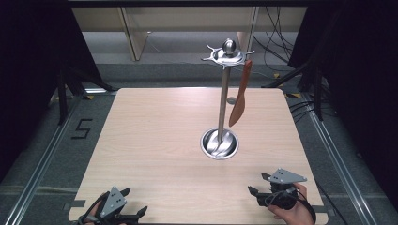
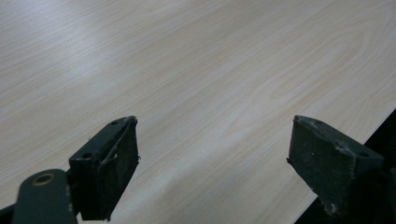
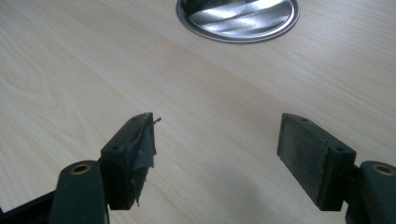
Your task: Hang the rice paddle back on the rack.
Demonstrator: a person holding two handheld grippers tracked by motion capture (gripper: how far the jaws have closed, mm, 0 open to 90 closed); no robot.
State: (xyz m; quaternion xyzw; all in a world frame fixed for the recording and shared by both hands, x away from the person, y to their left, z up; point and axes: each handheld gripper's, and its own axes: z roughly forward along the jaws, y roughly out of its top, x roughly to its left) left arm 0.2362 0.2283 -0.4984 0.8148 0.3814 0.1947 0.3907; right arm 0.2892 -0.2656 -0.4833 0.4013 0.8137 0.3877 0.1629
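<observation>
A metal rack stands right of the table's middle, its round dished base (image 1: 219,143) carrying a thin pole (image 1: 222,101) up to a hooked crown with a ball on top (image 1: 228,53). A brown wooden spatula (image 1: 239,98) hangs blade down from a hook on the crown's right side. My left gripper (image 1: 134,201) rests at the near left edge, open with nothing between its jaws (image 2: 215,158). My right gripper (image 1: 259,184) sits at the near right, held by a hand, open and empty (image 3: 217,149). The rack's base (image 3: 238,18) lies ahead of it.
The light wooden table (image 1: 155,136) has its near edge right by the left gripper (image 2: 373,135). A small grey disc (image 1: 231,100) lies behind the pole. Beyond the table are wooden furniture legs (image 1: 133,40), floor cables (image 1: 277,42) and a floor mark "5" (image 1: 80,128).
</observation>
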